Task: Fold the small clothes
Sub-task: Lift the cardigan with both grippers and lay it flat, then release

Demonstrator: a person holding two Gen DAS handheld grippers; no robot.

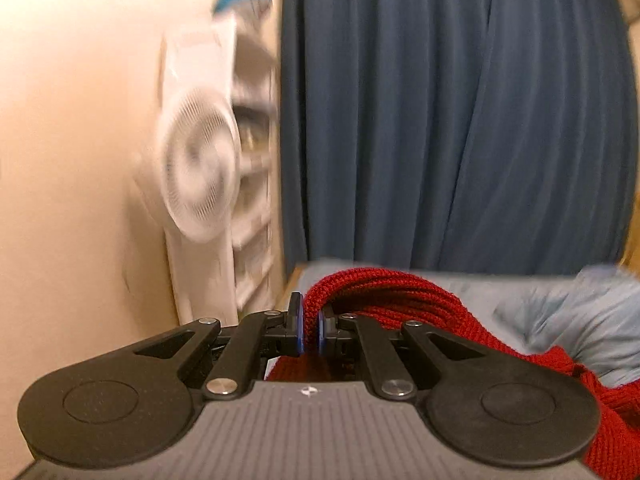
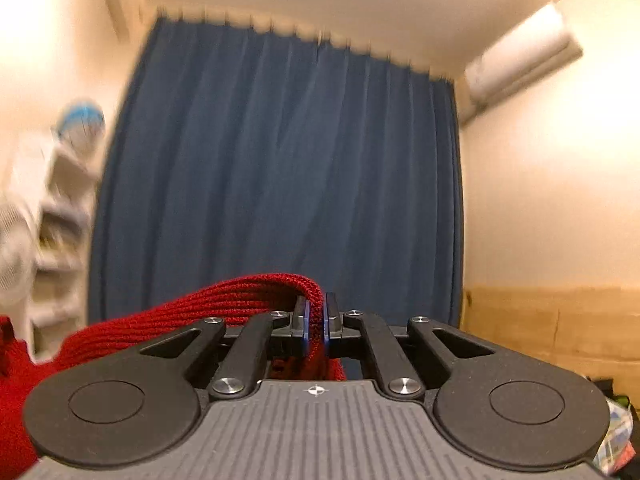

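Observation:
A red knitted garment (image 1: 400, 296) is held up in the air between both grippers. My left gripper (image 1: 310, 330) is shut on one edge of it; the knit runs off to the right and hangs down at the lower right. My right gripper (image 2: 316, 326) is shut on another edge of the same red knit (image 2: 224, 300), which runs off to the left and hangs at the lower left. Both grippers point at the blue curtain. Most of the garment is hidden below the grippers.
A blue curtain (image 1: 460, 120) fills the back. A bed with a pale blue cover (image 1: 580, 312) lies below at the right. A white fan (image 1: 200, 168) and white shelves (image 1: 252, 216) stand at the left wall. An air conditioner (image 2: 524, 52) hangs high right.

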